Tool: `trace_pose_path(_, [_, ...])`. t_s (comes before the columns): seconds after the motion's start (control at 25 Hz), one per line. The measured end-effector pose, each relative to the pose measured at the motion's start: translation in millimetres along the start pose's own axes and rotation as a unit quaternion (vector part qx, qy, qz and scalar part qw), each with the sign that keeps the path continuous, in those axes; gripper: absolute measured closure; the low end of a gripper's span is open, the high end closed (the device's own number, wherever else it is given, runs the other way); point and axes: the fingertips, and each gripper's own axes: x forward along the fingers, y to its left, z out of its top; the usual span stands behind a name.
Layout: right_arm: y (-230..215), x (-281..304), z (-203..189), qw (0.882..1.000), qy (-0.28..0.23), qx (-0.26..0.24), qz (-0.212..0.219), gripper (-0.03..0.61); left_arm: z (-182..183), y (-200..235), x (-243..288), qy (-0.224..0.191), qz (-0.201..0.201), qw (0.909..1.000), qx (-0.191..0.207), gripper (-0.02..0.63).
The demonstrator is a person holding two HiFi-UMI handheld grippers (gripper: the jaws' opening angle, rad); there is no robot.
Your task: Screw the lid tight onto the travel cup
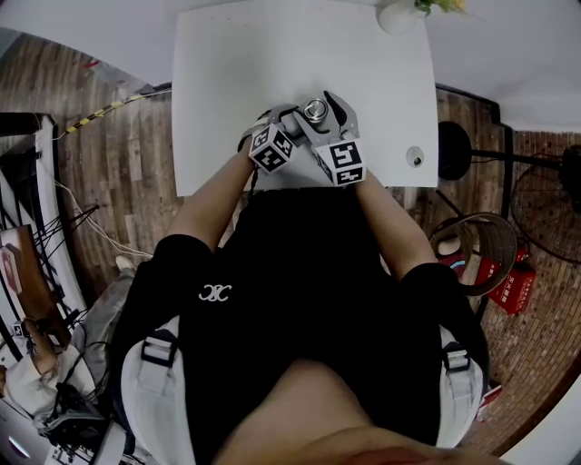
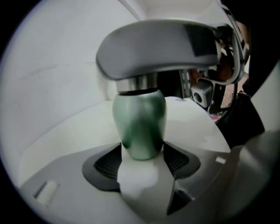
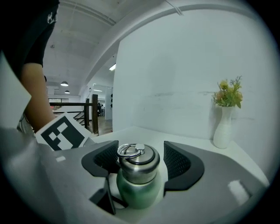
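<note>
A green travel cup [image 2: 139, 122] with a steel lid [image 3: 138, 162] stands upright near the front edge of the white table [image 1: 272, 54]. In the head view the cup [image 1: 315, 111] sits between both grippers. My left gripper [image 2: 142, 159] is shut on the cup's lower green body, a ribbed pad touching each side. My right gripper [image 3: 139, 162] reaches around the lid from above. Its jaws stand open, with a gap showing between the lid and the right pad [image 3: 177, 162]. A ring handle [image 3: 129, 150] lies flat on top of the lid. The right gripper [image 2: 157, 48] arches over the cup in the left gripper view.
A white vase [image 3: 224, 127] with yellow flowers stands at the table's far right corner, and the same vase [image 1: 399, 14] shows in the head view. A small round fitting [image 1: 415, 156] sits near the table's right front corner. Wooden floor surrounds the table.
</note>
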Motion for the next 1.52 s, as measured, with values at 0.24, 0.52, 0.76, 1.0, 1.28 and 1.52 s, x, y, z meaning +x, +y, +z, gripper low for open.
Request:
trace_pose_path(0.24, [-7.5, -32.2, 29.9, 0.999, -0.038, 0.021, -0.001, 0.281, -5.3, 4.3, -19.6, -0.015, 0.026, 0.9986, -0.042, 0.262])
trace_pose_path(0.52, [-25.8, -68.7, 67.8, 0.991, -0.104, 0.057, -0.063, 0.285, 12.3, 23.8, -82.8, -0.094, 0.090, 0.9847, -0.116, 0.303])
trace_pose_path(0.76, [-41.5, -91.3, 99.6, 0.976, -0.140, 0.064, -0.152, 0.325, 62.8, 66.5, -171.6, -0.190, 0.219, 0.9450, -0.151, 0.481])
trace_pose_path(1.0, [-37.4, -108.5, 138.8, 0.962, -0.162, 0.040, -0.214, 0.428, 112.4, 93.4, -254.3, -0.254, 0.311, 0.9063, -0.133, 0.499])
trace_pose_path(1.28, [-30.7, -123.9, 178.0, 0.946, -0.205, -0.007, -0.250, 0.575, 138.2, 101.0, -303.7, -0.268, 0.358, 0.8874, -0.111, 0.557])
trace_pose_path(1.52, [-27.5, -126.0, 174.5, 0.953, -0.184, 0.012, -0.242, 0.575, 137.2, 86.6, -307.6, -0.254, 0.343, 0.8927, -0.143, 0.558])
